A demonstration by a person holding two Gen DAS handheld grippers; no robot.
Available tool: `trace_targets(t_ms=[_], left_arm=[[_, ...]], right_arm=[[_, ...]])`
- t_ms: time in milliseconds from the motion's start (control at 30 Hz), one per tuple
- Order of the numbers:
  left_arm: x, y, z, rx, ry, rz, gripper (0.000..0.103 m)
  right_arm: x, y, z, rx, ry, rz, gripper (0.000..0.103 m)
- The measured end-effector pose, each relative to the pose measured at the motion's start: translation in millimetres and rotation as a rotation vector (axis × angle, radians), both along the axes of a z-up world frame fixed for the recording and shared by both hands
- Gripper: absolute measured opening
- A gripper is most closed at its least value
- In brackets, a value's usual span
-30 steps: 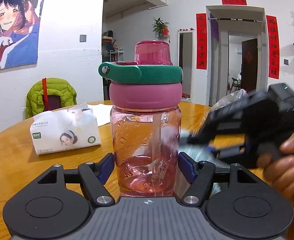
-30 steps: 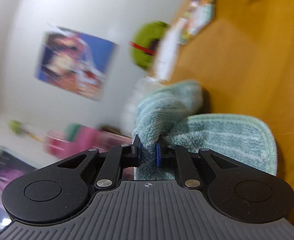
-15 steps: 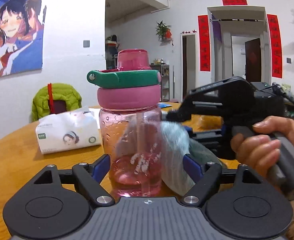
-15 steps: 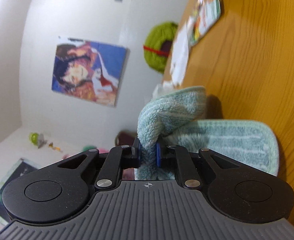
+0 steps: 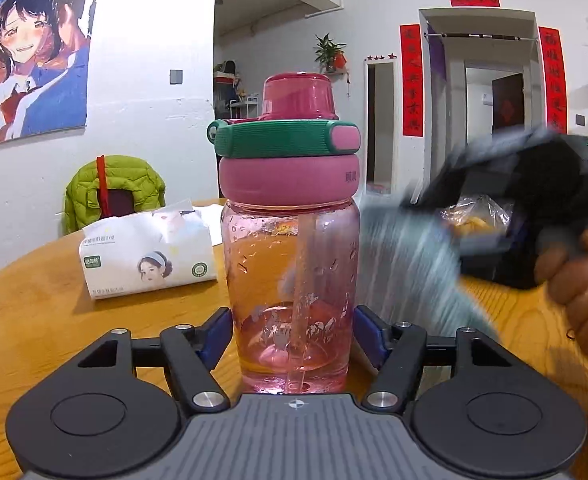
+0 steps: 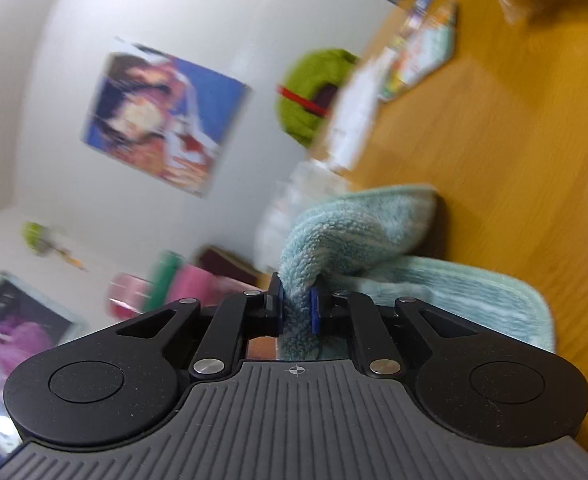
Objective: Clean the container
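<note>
A clear pink water bottle (image 5: 290, 280) with a pink collar, green handle band and pink cap stands upright on the wooden table (image 5: 34, 320). My left gripper (image 5: 292, 336) has it between the blue pads near its base; the jaws are closing and the pads lie against its sides. A hand holds my right gripper (image 5: 413, 200), blurred, to the right of the bottle. That right gripper (image 6: 295, 304) is shut on a fold of a teal fluffy cloth (image 6: 357, 224). The cloth (image 5: 409, 264) hangs beside the bottle's right side. In the right wrist view the bottle (image 6: 190, 284) shows as a blur.
A white tissue pack (image 5: 146, 256) lies left of and behind the bottle. A chair with a green jacket (image 5: 114, 188) stands at the table's far edge. A crinkled plastic bag (image 5: 473, 216) sits behind the right gripper. Printed leaflets (image 6: 425, 52) lie farther along the table.
Half a second ago the cloth lay against the bottle's far right side; now it has swung back out to the right. The left pads stood slightly off the bottle and have closed onto it.
</note>
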State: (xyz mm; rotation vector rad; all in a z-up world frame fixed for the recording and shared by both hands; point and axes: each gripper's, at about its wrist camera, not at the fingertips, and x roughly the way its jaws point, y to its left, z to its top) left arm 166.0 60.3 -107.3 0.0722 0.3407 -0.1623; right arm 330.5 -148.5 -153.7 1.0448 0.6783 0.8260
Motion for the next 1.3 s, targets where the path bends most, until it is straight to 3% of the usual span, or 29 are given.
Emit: trace_targets(t_ms=[133, 167, 267, 400, 533, 567, 667, 733, 833, 933, 1000, 1067, 1133, 1233, 1300], left_arm=[[0, -2, -1, 0.005, -0.001, -0.018, 0.063], [0, -3, -1, 0.006, -0.001, -0.025, 0.063], [1, -2, -1, 0.001, -0.001, -0.004, 0.064], [3, 1, -2, 0.009, 0.002, 0.021, 0.063], [2, -1, -2, 0.024, 0.0, 0.024, 0.063], [2, -1, -2, 0.025, 0.0, 0.024, 0.063], [1, -1, -2, 0.026, 0.001, 0.018, 0.063], [1, -2, -2, 0.029, 0.0, 0.006, 0.063], [1, -1, -2, 0.025, 0.0, 0.013, 0.063], [-1, -2, -2, 0.034, -0.004, 0.002, 0.062], [-1, -3, -1, 0.037, -0.004, 0.004, 0.062], [-1, 0, -1, 0.011, -0.001, 0.004, 0.063], [-5, -2, 2, 0.006, -0.011, 0.025, 0.074], [-16, -16, 7, 0.061, -0.057, 0.077, 0.077], [-21, -25, 8, 0.096, -0.077, 0.087, 0.077]], right_arm=[[-6, -18, 2, 0.378, -0.085, 0.067, 0.012], [-6, -15, 0, 0.384, -0.074, 0.078, 0.012], [3, 8, -18, 0.27, 0.067, 0.124, 0.013], [13, 19, -31, 0.005, 0.209, 0.119, 0.013], [15, 23, -30, -0.073, 0.214, 0.118, 0.013], [14, 21, -27, -0.057, 0.192, 0.108, 0.013], [10, 10, -12, 0.22, 0.042, 0.133, 0.013], [7, 8, -8, 0.326, -0.003, 0.161, 0.013], [14, 20, -26, 0.304, 0.12, 0.17, 0.01], [24, 24, -43, 0.066, 0.287, 0.12, 0.013], [27, 26, -48, 0.004, 0.319, 0.103, 0.013], [25, 27, -38, -0.036, 0.272, 0.093, 0.013], [19, 24, -22, -0.062, 0.165, 0.026, 0.013], [19, 13, -3, -0.007, 0.025, -0.051, 0.013], [27, 10, -3, 0.09, 0.019, -0.084, 0.014]])
